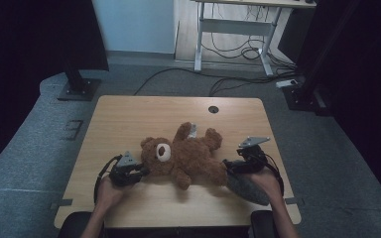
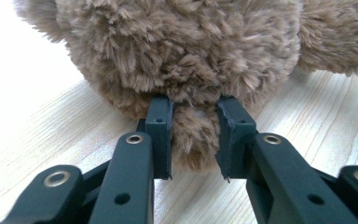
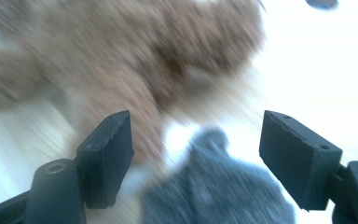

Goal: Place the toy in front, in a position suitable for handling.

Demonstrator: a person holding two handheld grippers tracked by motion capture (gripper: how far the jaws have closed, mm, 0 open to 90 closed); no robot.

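Observation:
A brown teddy bear [image 1: 188, 153] lies on its back in the middle of the wooden table [image 1: 129, 119], head toward the left. My left gripper [image 1: 141, 171] sits at the left side of the bear's head. In the left gripper view its pads pinch a tuft of the bear's fur [image 2: 193, 135], which looks like an ear, so the left gripper [image 2: 195, 105] is shut on it. My right gripper [image 1: 226, 166] is by the bear's leg at the right. The right gripper [image 3: 198, 121] stands open in its own blurred view, above a grey speckled cloth piece [image 3: 214, 186] that lies on the table [image 1: 248, 188].
A round cable hole [image 1: 213, 109] sits near the table's far edge. Bare wood lies along the far side and front left. Behind the table are a white desk frame [image 1: 233, 29], floor cables [image 1: 228, 82] and black stand bases [image 1: 79, 89].

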